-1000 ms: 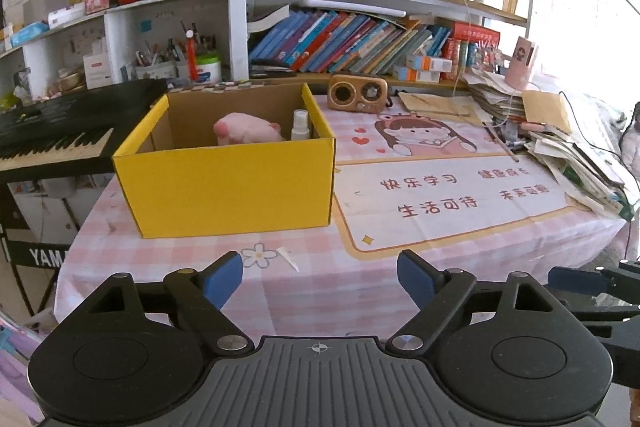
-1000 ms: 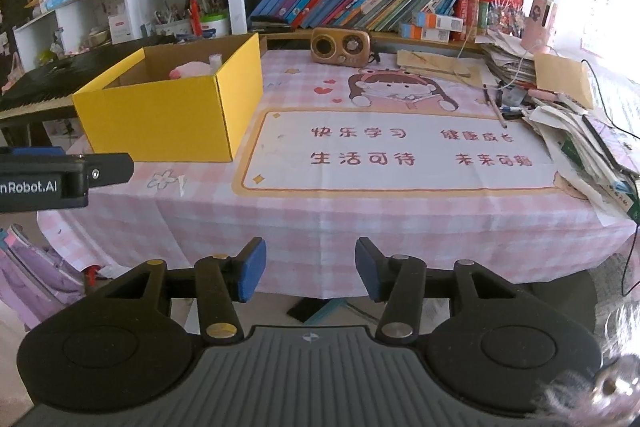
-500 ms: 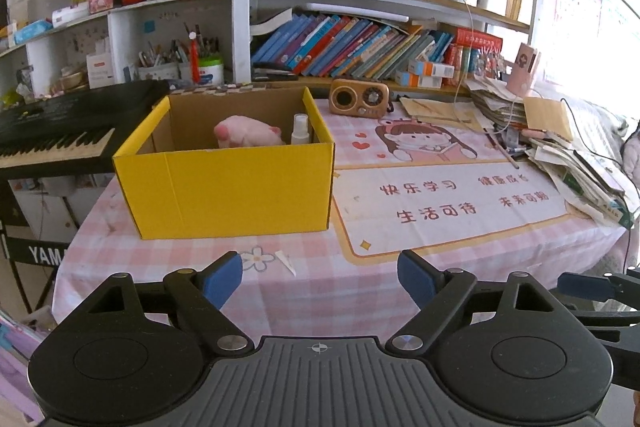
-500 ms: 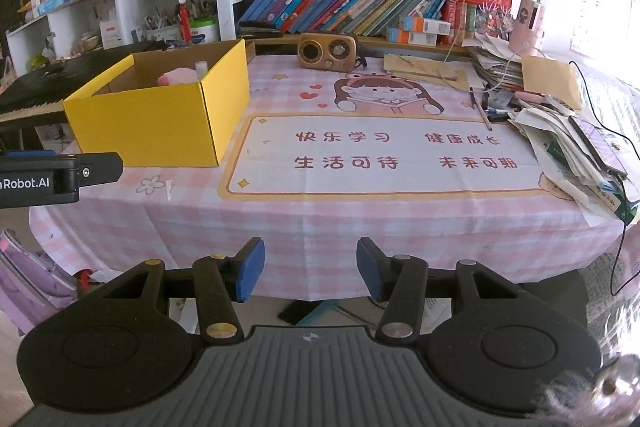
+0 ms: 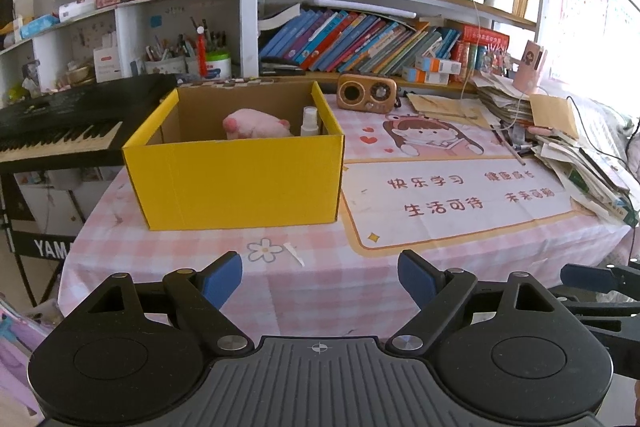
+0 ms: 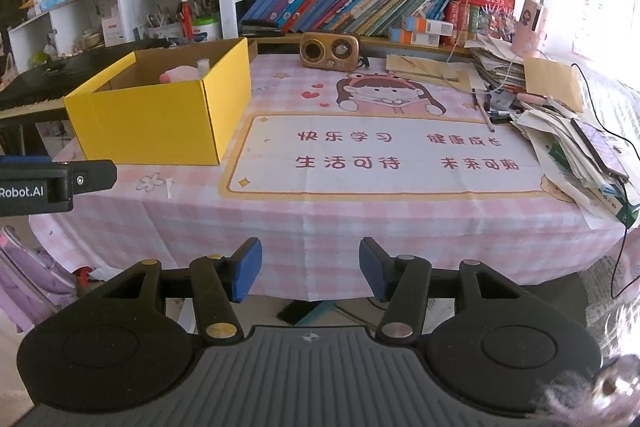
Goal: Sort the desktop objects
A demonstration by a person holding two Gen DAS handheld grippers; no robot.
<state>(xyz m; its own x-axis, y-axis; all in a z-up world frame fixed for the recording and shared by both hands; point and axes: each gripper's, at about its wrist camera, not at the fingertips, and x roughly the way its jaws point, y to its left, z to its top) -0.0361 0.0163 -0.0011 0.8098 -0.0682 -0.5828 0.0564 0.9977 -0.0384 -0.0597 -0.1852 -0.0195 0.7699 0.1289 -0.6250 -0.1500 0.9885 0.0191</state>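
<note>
Left gripper (image 5: 320,277): jaws spread wide, nothing between them, held off the near edge of the table (image 5: 320,291) and facing the yellow cardboard box (image 5: 240,179). Right gripper (image 6: 310,269): jaws likewise apart and empty, held short of the table edge, well apart from every object.

Box contents: a pink plush toy (image 5: 256,123) lies inside toward the back; a small white spray bottle (image 5: 309,121) stands upright just beside it, against the right wall. The box sits at the table's left end, touching the printed desk mat (image 6: 384,155).

Items outside the box: a wooden retro speaker (image 6: 330,51) at the far edge; a pencil (image 6: 482,113) and pens beside a loose pile of papers (image 6: 576,151) on the right; a small paper scrap (image 5: 294,253) near the flower print in front of the box.

Assessment: the central area is bare, so sorting appears largely done, or paused between items. If the speaker is next, the right gripper is better placed. Recommended: approach level, jaws across its narrower depth, close squarely on the flat faces. The pencil would need a low, steep approach; its nearness to the paper pile risks snagging sheets. Carry any item over the box rim and release low, clear of the upright bottle, which looks easily toppled
</note>
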